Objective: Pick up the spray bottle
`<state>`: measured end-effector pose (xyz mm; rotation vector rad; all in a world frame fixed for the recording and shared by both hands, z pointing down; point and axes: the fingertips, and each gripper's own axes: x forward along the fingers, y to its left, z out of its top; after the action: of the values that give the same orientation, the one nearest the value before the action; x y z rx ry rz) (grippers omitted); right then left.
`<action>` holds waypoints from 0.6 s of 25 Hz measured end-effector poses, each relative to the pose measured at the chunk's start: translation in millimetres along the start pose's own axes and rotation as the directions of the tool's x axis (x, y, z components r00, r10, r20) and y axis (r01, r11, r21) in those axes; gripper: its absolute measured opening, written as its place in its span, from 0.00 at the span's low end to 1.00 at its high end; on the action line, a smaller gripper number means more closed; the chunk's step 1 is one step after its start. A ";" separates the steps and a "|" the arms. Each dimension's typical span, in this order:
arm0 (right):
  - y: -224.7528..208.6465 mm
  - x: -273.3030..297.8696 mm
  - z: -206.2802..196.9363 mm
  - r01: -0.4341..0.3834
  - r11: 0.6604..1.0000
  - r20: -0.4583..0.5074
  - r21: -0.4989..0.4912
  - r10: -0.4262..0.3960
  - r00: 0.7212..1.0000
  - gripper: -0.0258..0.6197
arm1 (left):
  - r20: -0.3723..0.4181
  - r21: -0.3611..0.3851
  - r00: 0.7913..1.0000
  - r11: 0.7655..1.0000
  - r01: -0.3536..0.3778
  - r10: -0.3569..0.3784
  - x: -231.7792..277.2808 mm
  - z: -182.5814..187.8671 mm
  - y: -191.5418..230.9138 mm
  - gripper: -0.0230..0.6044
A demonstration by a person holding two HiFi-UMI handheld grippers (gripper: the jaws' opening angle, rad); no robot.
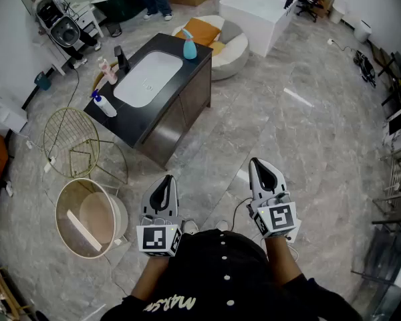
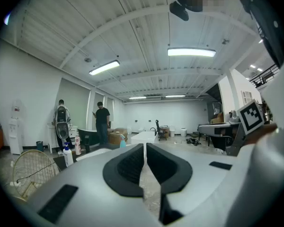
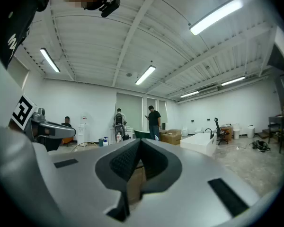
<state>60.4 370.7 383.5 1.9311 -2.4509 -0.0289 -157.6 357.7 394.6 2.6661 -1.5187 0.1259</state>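
A white spray bottle (image 1: 103,104) with a blue head stands on the near left corner of a black vanity counter (image 1: 187,69) that holds a white sink. It also shows small in the left gripper view, spray bottle (image 2: 67,156), and in the right gripper view, spray bottle (image 3: 105,142). A teal bottle (image 1: 188,45) stands at the counter's far end and a pink bottle (image 1: 109,71) by the black tap. My left gripper (image 1: 166,180) and right gripper (image 1: 257,164) are held close to my body, well short of the vanity. Both are shut and empty: left gripper (image 2: 145,146), right gripper (image 3: 139,142).
A gold wire basket (image 1: 70,141) and a round beige tub (image 1: 87,216) stand on the floor left of the vanity. Beyond it are a round seat with an orange cushion (image 1: 217,42) and a white bathtub (image 1: 257,9). Two people (image 2: 102,122) stand at the far wall.
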 end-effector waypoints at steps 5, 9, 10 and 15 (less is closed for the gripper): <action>-8.9 -3.7 2.2 -0.009 1.000 0.002 0.002 0.009 1.000 0.03 | 0.002 0.005 1.000 1.000 -0.005 0.005 3.1 3.2 -9.2 0.08; -15.0 -7.7 -0.2 -0.021 1.000 0.006 0.004 0.021 1.000 0.03 | 0.000 0.007 1.000 1.000 -0.014 0.014 5.2 1.9 -17.8 0.08; -17.1 -8.3 -0.5 -0.024 1.000 0.009 0.006 0.024 1.000 0.03 | -0.002 0.006 1.000 1.000 -0.018 0.018 5.9 1.5 -20.0 0.08; -25.9 -6.9 -1.0 -0.050 0.999 0.016 0.001 0.050 0.999 0.03 | 0.006 0.008 0.999 0.999 -0.048 0.048 9.5 4.2 -27.5 0.08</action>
<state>87.2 371.4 383.7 1.8766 -2.5085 -0.0425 -128.9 363.1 390.8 2.6397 -1.5883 0.1276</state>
